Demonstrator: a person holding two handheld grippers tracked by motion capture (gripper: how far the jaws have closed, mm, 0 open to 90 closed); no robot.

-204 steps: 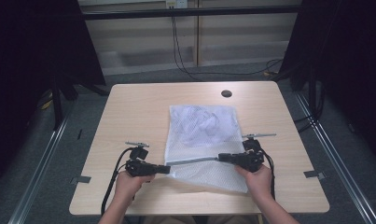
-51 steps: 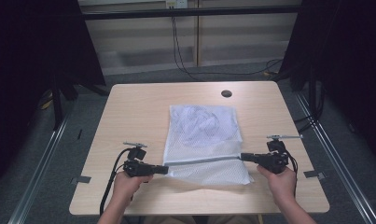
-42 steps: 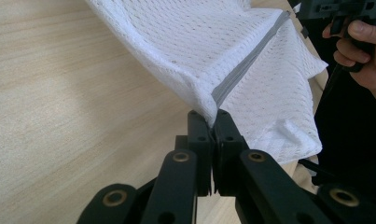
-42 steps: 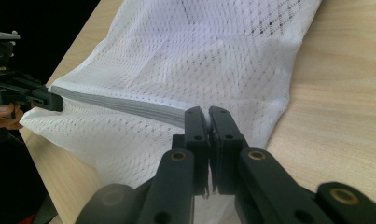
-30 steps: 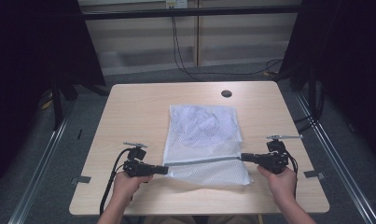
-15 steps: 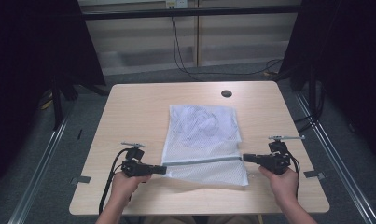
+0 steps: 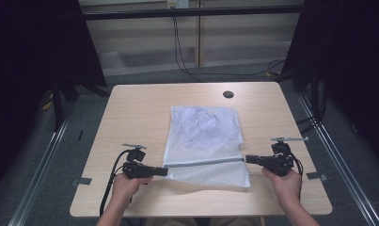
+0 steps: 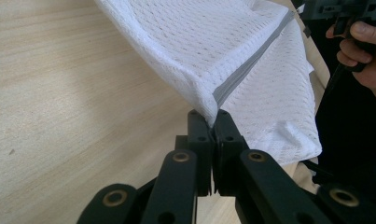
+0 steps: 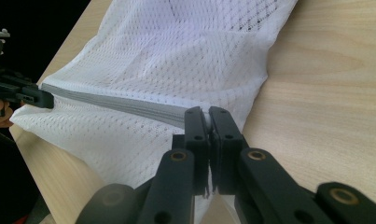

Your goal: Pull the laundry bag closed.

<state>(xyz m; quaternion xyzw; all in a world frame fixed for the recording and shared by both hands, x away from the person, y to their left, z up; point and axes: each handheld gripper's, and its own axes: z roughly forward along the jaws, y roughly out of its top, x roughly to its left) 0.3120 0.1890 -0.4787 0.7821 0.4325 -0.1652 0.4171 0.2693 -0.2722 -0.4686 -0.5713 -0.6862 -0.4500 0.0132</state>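
Note:
A white mesh bag (image 7: 203,132) lies flat on the wooden table (image 7: 135,117), with a grey zipper band (image 7: 203,164) running across it near its front edge. My left gripper (image 7: 164,172) is shut on the band's left end, where the mesh corner (image 8: 199,42) rises out of the closed jaws (image 8: 212,119). My right gripper (image 7: 248,159) is shut on the band's right end (image 9: 208,114), and the mesh (image 9: 176,51) spreads away beyond it. The band is stretched straight between the two grippers. Each gripper view shows the other gripper far off (image 8: 335,9) (image 9: 17,91).
A small dark round hole (image 7: 228,94) sits in the tabletop at the far side. The bag's front flap (image 7: 210,179) lies close to the table's near edge. Cables (image 7: 182,52) run over the floor behind, between dark curtains.
Since the oldest frame my right gripper has slid rightward along the grey band, from the bag's middle to its right edge. Over the last second nothing has moved.

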